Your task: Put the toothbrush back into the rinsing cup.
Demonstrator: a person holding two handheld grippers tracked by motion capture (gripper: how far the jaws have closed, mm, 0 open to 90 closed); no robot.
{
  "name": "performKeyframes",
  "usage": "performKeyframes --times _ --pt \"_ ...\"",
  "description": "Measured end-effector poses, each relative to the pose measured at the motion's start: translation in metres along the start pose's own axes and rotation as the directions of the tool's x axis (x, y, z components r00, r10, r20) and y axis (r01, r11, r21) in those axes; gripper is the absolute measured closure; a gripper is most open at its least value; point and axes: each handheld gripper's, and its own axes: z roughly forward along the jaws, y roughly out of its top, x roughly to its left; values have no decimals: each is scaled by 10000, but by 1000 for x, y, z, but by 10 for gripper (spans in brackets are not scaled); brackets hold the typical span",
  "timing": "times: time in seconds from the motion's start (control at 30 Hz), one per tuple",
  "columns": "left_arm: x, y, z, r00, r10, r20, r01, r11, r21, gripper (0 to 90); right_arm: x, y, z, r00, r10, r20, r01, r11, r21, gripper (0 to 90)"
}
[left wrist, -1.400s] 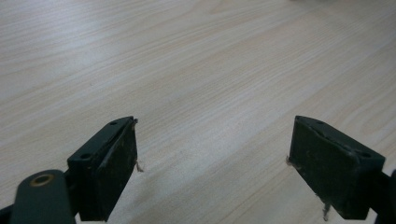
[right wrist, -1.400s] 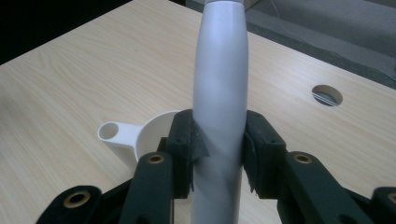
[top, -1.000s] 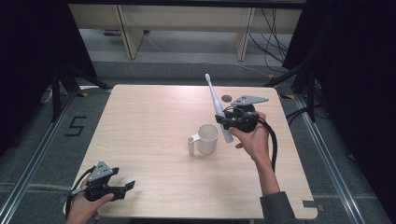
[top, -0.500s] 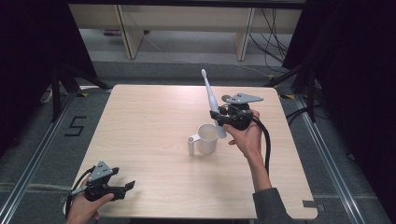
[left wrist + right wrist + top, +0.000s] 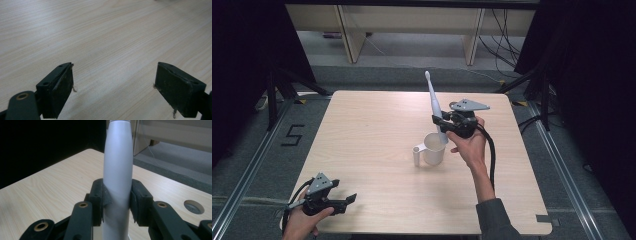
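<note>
A white electric toothbrush (image 5: 434, 102) stands nearly upright, brush head up and tilted a little left, with my right gripper (image 5: 443, 125) shut on its thick handle. Its lower end hangs at the rim of a white mug (image 5: 432, 149) on the wooden table (image 5: 362, 125), handle to the left. In the right gripper view both pads press the toothbrush's (image 5: 117, 170) grey-white body. My left gripper (image 5: 349, 200) rests near the table's front left corner. The left gripper view shows the left gripper (image 5: 113, 82) open over bare wood (image 5: 100, 30).
A round cable hole (image 5: 193, 206) sits in the tabletop past the right gripper. Low shelving (image 5: 412, 20) stands behind the table, with dark curtains on both sides. A "5" mark (image 5: 292, 134) is on the floor at the left.
My right hand has shifted slightly left and away with the toothbrush, bringing its lower end over the mug. The left gripper has stayed put.
</note>
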Motion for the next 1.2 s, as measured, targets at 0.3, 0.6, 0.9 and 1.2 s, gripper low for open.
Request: performKeyframes --times 0.3,0.6,0.9,1.2 --pt "0 0 0 10000 -17 4 17 10000 -22 148 0 -5 12 9999 -1 -132 -2 9996 -265 668" --pt "0 0 -1 10000 -31 -25 31 10000 -42 148 0 -14 20 9994 333 -69 -334 9994 -114 668" --pt "0 0 -1 10000 -5 1 5 10000 -27 148 0 -20 27 10000 -28 -68 26 9996 -293 668" --pt "0 0 -1 10000 -15 3 15 10000 -19 148 2 -29 31 9997 262 30 -262 9995 -166 668"
